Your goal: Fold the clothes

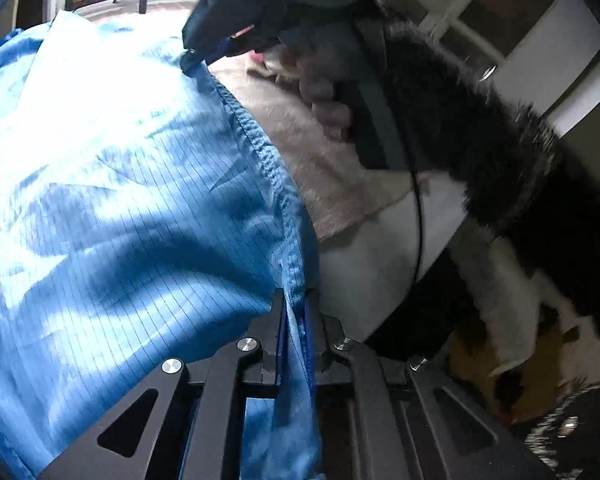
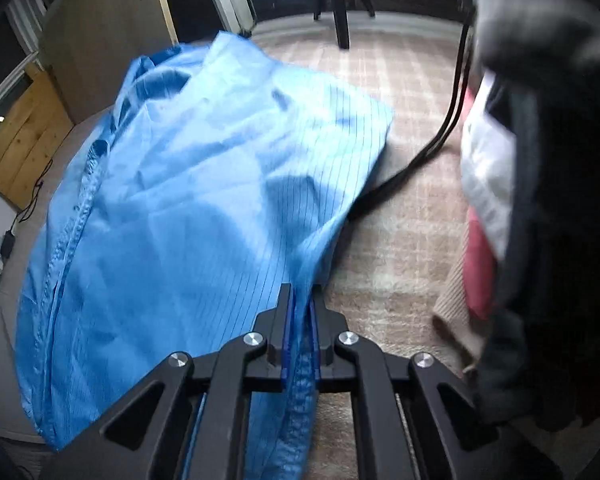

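A: Where is the blue garment point(image 2: 188, 200)?
B: Spread in loose folds over the pale checked cloth point(image 2: 400, 120) that covers the desk — thin pinstriped fabric, its stitched hem point(image 1: 256, 136) running diagonally in the left wrist view.

A: And the tongs?
B: Both pairs pinch that garment. The left tongs point(image 1: 294, 336) are pressed together on the hem edge; the right tongs point(image 2: 300, 320) clamp a seamed edge, fabric hanging down between the arms. In the left view the right tongs point(image 1: 220, 40) also show at the garment's far corner, held by a hand point(image 1: 324, 96) in a dark fuzzy sleeve point(image 1: 480, 128).

A: Any free room?
B: Bare cloth lies right of the garment — crossed by a black cable point(image 2: 440, 140). A pile of white, pink and dark clothes point(image 2: 496, 200) borders that side.
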The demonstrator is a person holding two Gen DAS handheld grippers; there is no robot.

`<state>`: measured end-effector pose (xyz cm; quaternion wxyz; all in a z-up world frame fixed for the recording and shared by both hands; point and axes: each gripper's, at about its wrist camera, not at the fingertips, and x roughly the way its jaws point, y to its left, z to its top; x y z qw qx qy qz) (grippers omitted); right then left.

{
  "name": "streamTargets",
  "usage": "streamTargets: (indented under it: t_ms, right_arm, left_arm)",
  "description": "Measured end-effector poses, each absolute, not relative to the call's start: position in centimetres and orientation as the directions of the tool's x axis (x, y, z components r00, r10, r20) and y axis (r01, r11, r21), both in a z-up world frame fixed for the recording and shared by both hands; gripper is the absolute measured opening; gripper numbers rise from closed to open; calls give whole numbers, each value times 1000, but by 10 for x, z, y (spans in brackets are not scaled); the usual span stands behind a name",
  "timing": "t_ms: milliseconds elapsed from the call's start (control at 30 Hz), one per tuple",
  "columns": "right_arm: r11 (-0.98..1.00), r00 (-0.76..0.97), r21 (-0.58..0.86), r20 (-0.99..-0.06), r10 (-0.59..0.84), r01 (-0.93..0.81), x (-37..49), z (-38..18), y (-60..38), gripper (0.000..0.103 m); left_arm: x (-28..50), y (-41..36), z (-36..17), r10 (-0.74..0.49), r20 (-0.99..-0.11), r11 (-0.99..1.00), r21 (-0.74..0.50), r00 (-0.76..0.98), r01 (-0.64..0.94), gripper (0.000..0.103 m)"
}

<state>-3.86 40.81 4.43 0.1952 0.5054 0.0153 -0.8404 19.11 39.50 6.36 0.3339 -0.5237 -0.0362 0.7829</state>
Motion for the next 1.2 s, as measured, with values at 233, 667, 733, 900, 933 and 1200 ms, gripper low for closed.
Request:
streamTargets:
  t_ms: [233,667,733,900,933,1200]
  right_arm:
    - [-910,-456,201,-814,-361,363,-36,95,378,4]
    - [-657,-187,140,-896,-402,741,-3,74,133,6]
    - [-666,-152,198,-891,-428,719,-7,81,139,9]
    - [-684,-191,378,-775,-603,624,-36,130,210,43]
    - [-702,-233,366,-764,-601,611,-44,136,220,43]
    - [-692,-212,228,-847,-488,685,-63,86,182,41]
  left_arm:
    - [198,331,82,667,-681,-742,-570,-301,-354,7]
    - [249,196,44,551,-688,-774,-633,-472,19,6]
    - [253,188,40,542,-695,-774,-631,-473,41,6]
    - [255,191,40,509,-715,-802,-597,-479,38,6]
    - [254,191,41,497,-727,-813,-581,-474,37,6]
    - [243,206,45,463,-761,-844,-535,-455,35,7]
